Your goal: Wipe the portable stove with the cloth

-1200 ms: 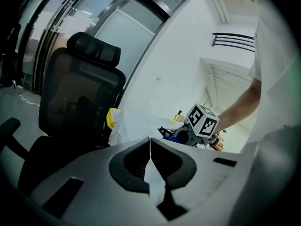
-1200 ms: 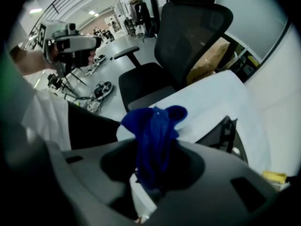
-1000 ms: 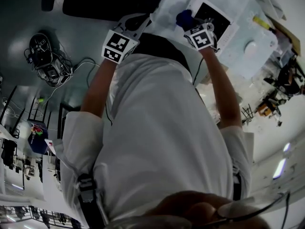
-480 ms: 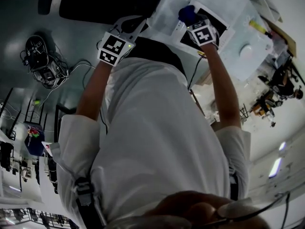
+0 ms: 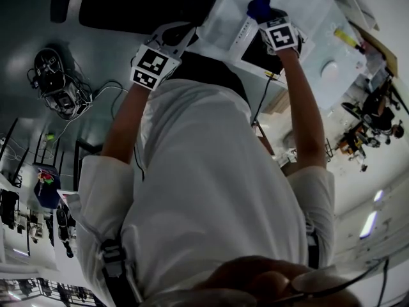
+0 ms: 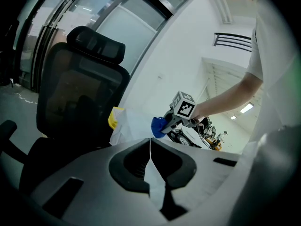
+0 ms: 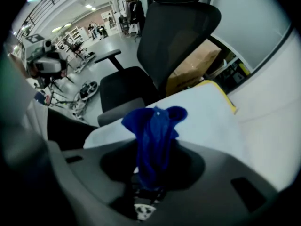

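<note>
The right tool has its jaws pinched on the blue cloth. The cloth sticks up out of the tip in a soft bunch. The left tool has its jaws pressed together with nothing between them.

In the head view, the right tool is over the far end of the portable stove. The cloth pokes out past its tip. The stove is a white box with a black top and sits on the white-covered desk. The left tool hangs near the desk's edge, well apart from the stove.

I think the wiping step is going on now. I cannot tell if the cloth is touching the stove. The next move needs the cloth pushed down on the black top and slid across it.

Only the head view shows the stove. The right gripper view shows the grip on the cloth up close, with the desk and a black chair behind it. The left gripper view shows the right tool from the side with the cloth at its tip.
</note>
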